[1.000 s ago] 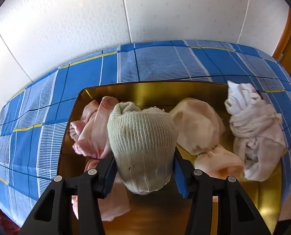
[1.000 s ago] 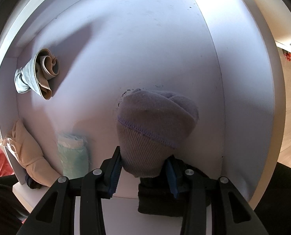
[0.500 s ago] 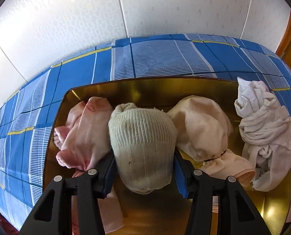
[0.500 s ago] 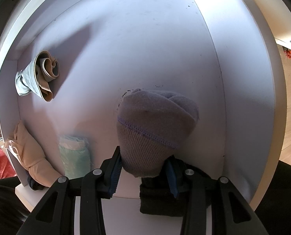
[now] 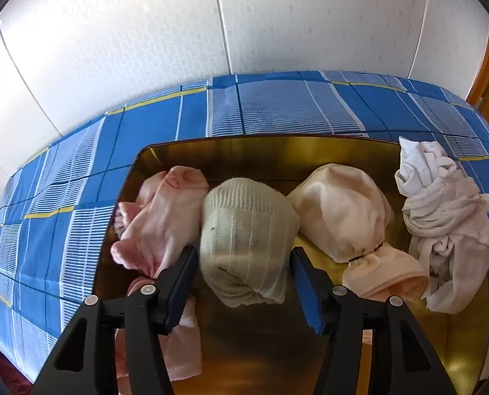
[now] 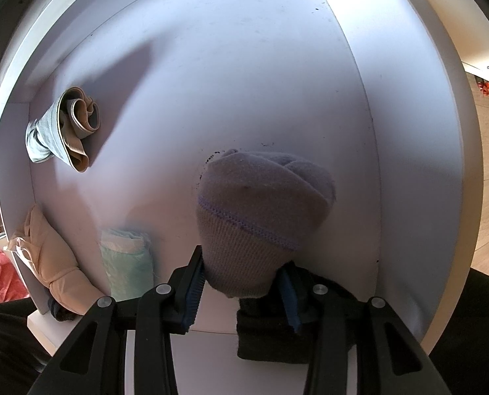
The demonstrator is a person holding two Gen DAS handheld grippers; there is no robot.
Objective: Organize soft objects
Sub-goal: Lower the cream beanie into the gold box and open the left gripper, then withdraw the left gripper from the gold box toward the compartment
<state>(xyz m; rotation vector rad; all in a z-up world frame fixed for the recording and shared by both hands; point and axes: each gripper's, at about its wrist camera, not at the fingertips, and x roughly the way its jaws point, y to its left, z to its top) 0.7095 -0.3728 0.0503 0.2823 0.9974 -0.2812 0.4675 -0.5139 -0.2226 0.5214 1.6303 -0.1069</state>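
Now we grip rolled socks in both claws.
Left claw [image 5: 244,263] clamps a green sock roll [image 5: 246,240] mid-frame over our tray [image 5: 277,154]; right claw [image 6: 241,279] clamps a grey sock roll [image 6: 260,220] at lower centre.

Left hand-held gripper [image 5: 244,291], right hand-held gripper [image 6: 241,291]: black angular frames, silver screws, seemingly ribbed blue pads [image 5: 305,291].

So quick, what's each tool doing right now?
Left tool: closed on the green sock ball.
Right tool: closed on the grey sock ball.
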